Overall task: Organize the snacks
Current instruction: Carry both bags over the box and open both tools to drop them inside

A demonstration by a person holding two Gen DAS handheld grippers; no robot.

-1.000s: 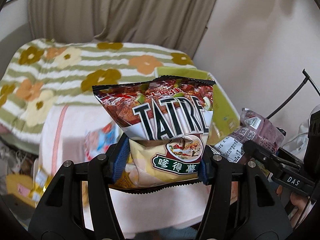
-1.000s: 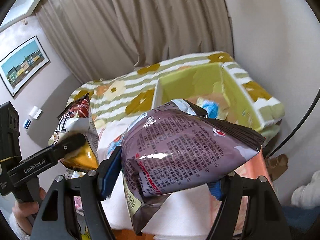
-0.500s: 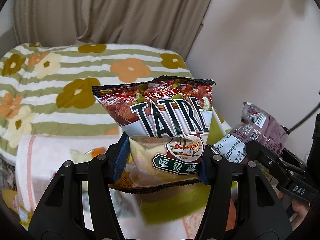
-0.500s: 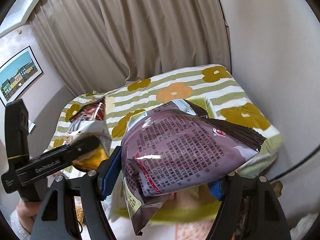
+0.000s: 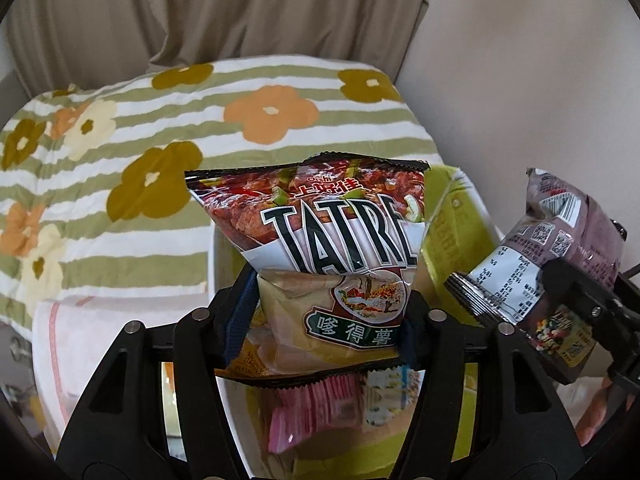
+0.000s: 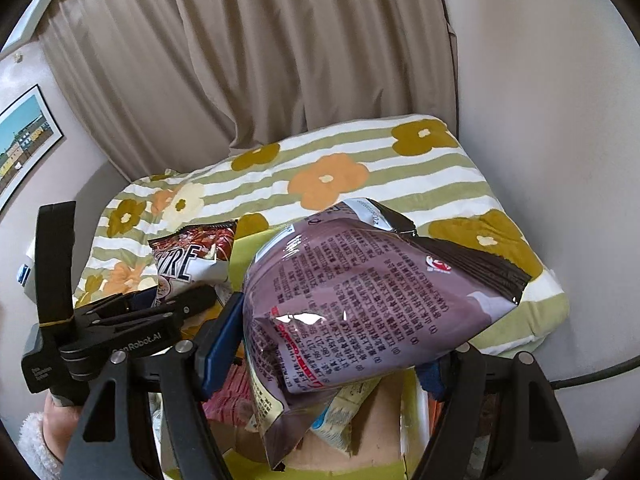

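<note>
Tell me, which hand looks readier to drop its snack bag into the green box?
Probably the left. Its claw holds the chip bag right over the green box, and its jaws have just been opening around the bag. The right claw grips the purple bag firmly.

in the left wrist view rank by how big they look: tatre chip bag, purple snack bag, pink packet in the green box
1. TATRE chip bag, nearest the camera
2. purple snack bag
3. pink packet, partly hidden, so unsure
</note>
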